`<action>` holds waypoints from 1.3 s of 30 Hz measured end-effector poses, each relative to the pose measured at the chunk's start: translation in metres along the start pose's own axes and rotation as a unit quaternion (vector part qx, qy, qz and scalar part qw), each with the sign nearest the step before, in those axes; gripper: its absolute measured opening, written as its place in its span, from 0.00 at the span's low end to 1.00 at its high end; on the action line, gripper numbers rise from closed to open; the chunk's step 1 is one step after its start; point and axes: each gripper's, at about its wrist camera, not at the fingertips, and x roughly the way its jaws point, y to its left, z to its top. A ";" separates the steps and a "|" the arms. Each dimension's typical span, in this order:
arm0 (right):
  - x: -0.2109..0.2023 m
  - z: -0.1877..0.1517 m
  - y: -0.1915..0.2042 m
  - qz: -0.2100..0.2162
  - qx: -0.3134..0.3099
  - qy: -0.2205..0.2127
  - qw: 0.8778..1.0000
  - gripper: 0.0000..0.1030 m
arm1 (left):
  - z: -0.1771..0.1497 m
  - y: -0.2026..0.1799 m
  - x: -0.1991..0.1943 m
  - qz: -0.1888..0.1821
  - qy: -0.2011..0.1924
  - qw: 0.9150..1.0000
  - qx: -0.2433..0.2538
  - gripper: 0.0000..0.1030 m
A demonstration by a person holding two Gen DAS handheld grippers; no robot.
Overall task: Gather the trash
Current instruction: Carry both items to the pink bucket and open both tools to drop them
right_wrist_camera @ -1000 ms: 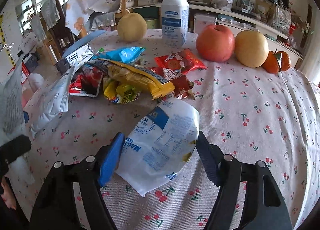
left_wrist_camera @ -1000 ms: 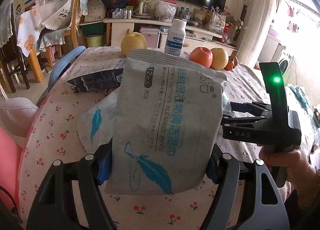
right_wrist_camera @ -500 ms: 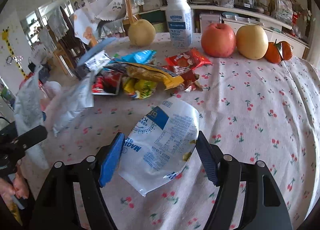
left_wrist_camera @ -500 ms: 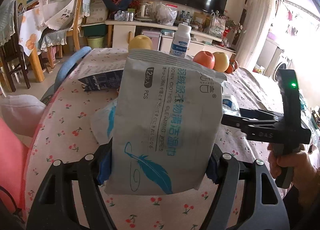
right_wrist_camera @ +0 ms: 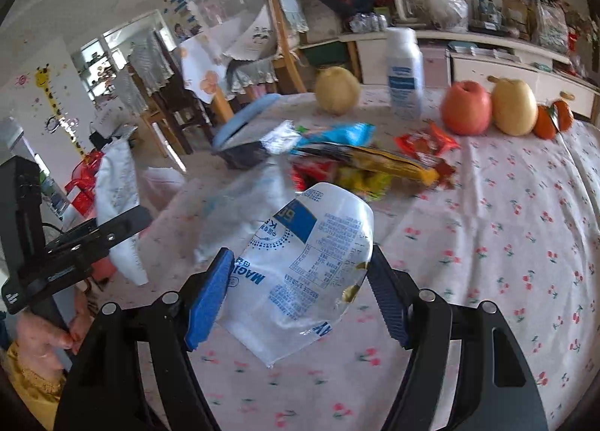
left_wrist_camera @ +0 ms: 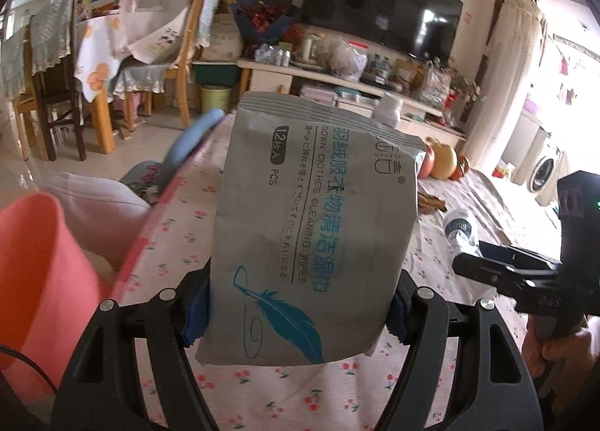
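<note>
Left gripper [left_wrist_camera: 296, 313]: its blue pads pinch the lower edges of a grey wipes packet [left_wrist_camera: 315, 228], one pad on each side; the packet stands upright, lifted off the table.
Wipes packet: grey, with a teal feather drawing and teal print; it fills the middle of the left wrist view and hides much of the table behind it.
Right gripper [right_wrist_camera: 296, 299]: jaws clamp a clear plastic wrapper [right_wrist_camera: 307, 273] from both sides, blue pad on the left, dark ribbed pad on the right.
Plastic wrapper: crumpled, transparent, with a blue label and printed text; it hangs clear of the table [right_wrist_camera: 487, 243].
Remaining trash: a heap of snack wrappers [right_wrist_camera: 360, 164], yellow, red, blue and green, lies on the far middle of the table, with a pale empty bag [right_wrist_camera: 240, 213] nearer and to the left.
Table: covered with a white cloth printed with cherries.
Fruit: a yellow pear [right_wrist_camera: 337, 89] at the far side, a red apple [right_wrist_camera: 466, 107] and a second pear [right_wrist_camera: 513, 106] touching to the right, small oranges [right_wrist_camera: 555, 119] beyond them.
Bottle: a white bottle [right_wrist_camera: 404, 78] stands between the far pear and the apple.
Pink bin [left_wrist_camera: 33, 281]: at the left edge in the left wrist view, beside the table.
Hand [right_wrist_camera: 41, 337]: grips the left gripper's handle at the lower left of the right wrist view.
</note>
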 end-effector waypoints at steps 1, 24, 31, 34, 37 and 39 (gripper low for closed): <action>0.000 0.002 0.009 0.004 -0.006 0.000 1.000 0.70 | 0.001 0.005 -0.004 0.004 -0.005 1.000 -0.006 0.71; 0.104 0.054 0.259 0.140 -0.161 0.028 0.977 0.70 | 0.004 0.197 -0.085 0.280 -0.050 0.941 -0.185 0.71; 0.149 0.057 0.298 0.151 -0.177 0.051 0.971 0.70 | 0.001 0.222 -0.086 0.290 -0.037 0.931 -0.220 0.72; 0.163 0.055 0.305 0.146 -0.180 0.060 0.971 0.71 | -0.002 0.231 -0.083 0.297 -0.027 0.927 -0.228 0.72; 0.172 0.054 0.298 0.158 -0.163 0.071 0.971 0.74 | -0.009 0.232 -0.085 0.308 -0.021 0.922 -0.235 0.74; 0.172 0.055 0.292 0.156 -0.149 0.064 0.974 0.86 | -0.012 0.232 -0.086 0.307 -0.020 0.921 -0.237 0.78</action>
